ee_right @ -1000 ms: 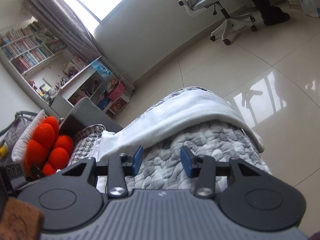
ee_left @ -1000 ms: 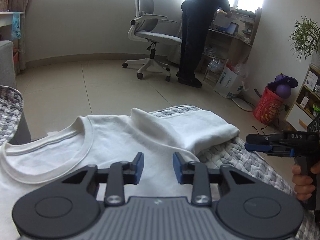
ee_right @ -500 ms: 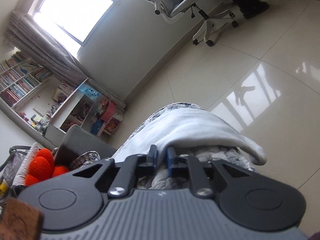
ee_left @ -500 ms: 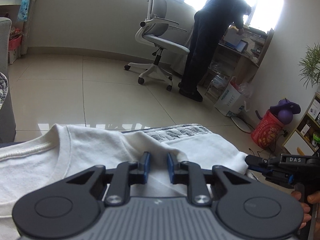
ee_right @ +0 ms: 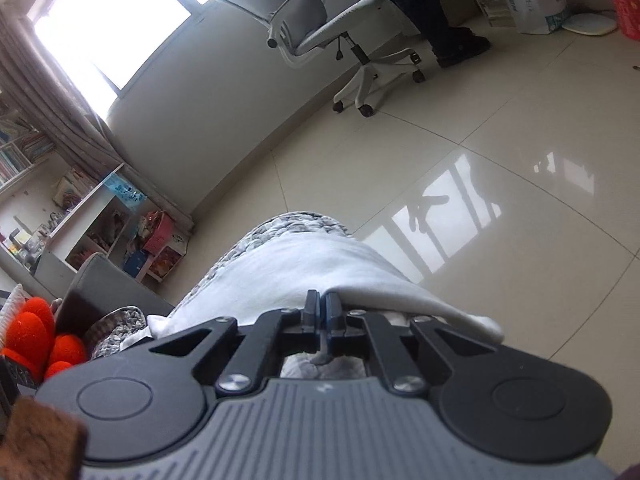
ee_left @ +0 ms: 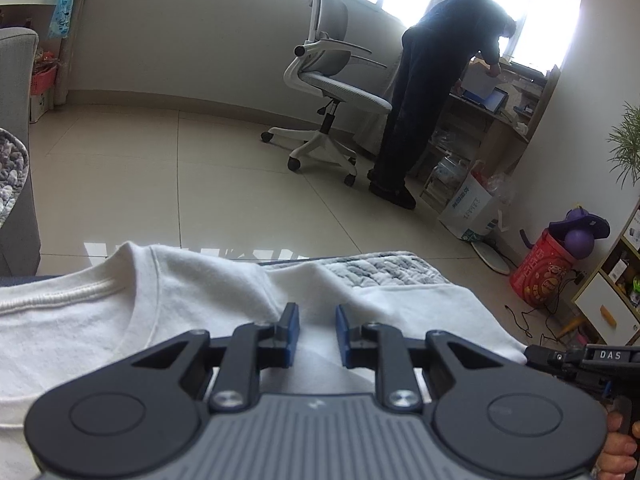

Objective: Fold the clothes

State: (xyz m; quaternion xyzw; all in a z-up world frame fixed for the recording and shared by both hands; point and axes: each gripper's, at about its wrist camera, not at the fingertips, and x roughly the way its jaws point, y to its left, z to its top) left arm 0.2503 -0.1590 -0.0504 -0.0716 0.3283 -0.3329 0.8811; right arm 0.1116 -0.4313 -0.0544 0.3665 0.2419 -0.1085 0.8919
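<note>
I count one white shirt (ee_left: pixel 168 320) lying on one gray knitted blanket (ee_left: pixel 376 270). I hold two grippers: the left gripper (ee_left: pixel 317 330) and the right gripper (ee_right: pixel 321 314). Each has two fingers with blue pads, so four fingers. I see one office chair (ee_left: pixel 332 80) and one person (ee_left: pixel 436 92) standing beside it. There is one red bucket (ee_left: pixel 540 276), with one purple ball (ee_left: pixel 580 240) on top. One white box (ee_left: pixel 468 208) sits on the floor. I see one green plant (ee_left: pixel 628 148).
</note>
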